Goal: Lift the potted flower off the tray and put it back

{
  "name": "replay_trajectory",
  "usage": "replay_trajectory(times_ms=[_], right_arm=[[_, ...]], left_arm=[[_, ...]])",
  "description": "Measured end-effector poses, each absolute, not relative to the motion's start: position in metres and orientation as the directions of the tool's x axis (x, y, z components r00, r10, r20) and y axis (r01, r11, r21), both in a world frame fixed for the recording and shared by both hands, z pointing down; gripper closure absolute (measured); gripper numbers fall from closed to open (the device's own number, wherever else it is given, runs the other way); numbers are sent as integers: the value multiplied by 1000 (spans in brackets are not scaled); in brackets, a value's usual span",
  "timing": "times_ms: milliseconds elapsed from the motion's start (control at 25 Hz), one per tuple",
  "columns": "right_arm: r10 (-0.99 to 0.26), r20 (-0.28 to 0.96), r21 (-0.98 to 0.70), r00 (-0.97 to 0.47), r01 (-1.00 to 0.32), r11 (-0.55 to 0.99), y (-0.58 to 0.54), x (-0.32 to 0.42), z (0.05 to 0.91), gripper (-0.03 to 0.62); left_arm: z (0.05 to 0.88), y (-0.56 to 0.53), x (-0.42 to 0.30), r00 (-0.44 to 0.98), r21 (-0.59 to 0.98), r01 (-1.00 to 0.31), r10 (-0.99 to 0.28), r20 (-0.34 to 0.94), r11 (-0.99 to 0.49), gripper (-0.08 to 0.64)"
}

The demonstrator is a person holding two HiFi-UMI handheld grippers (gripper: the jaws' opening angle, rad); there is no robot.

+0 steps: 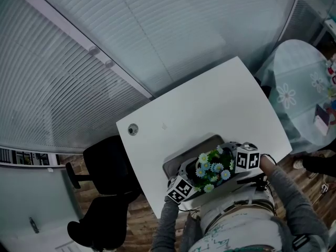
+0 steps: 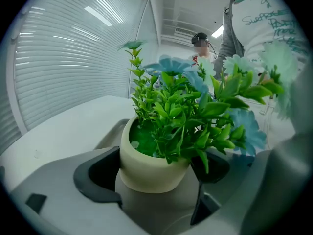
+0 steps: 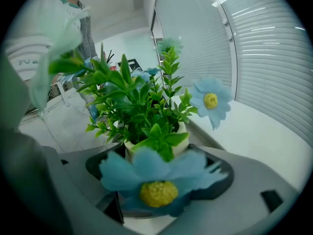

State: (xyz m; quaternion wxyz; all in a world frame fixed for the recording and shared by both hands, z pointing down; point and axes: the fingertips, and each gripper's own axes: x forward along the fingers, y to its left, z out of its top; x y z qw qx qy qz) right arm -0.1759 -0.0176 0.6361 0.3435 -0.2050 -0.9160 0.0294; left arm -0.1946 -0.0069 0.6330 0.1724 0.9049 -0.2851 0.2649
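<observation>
While the person leans over its near edge, the white table (image 1: 210, 104) fills the middle of the head view, with a black chair (image 1: 105, 177) off its left side. On the table's near part lies the grey tray (image 1: 181, 160). From either side the left gripper (image 2: 154, 173) and the right gripper (image 3: 156, 175) reach in. Each has its jaws spread wide around the potted flower (image 1: 212, 167), the dark pads standing just beside the pot rather than squeezing it. The potted flower stands upright on the tray's near right part, between the two grippers. Its cream pot (image 2: 146, 165) holds green leaves and pale blue blossoms. One blossom (image 3: 156, 182) with a yellow centre hangs close before the right gripper's camera.
</observation>
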Motion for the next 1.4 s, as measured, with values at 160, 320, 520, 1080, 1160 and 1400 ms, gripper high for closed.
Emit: replay_trajectory(times_ms=[160,320,520,1080,1160,1400], right_arm=[[393,613,-191,-686,354,915,-17,-176,638,218],[395,605,-193,-691,354,915,-18,-176,637,218],[391,613,-194,-687,348,917,-18,-176,637,218],[398,605,-196,-689,356,914,-15,-173,626,219],[401,605,-201,-687,356,913,-14,-173,622,219],[405,592,-202,-696,359,911,-16,-174,605,219]], left_arm=[[635,-6,-195,699,158,-606,-427,574,-780,115],[634,-7,-196,699,150,-608,-436,567,-779,117],[636,-5,-196,693,152,-609,-430,578,-778,117],[621,-2,-195,695,151,-615,-442,568,-774,118],[618,-2,-195,697,154,-616,-443,564,-773,117],[602,-4,-195,701,154,-621,-456,549,-768,118]])
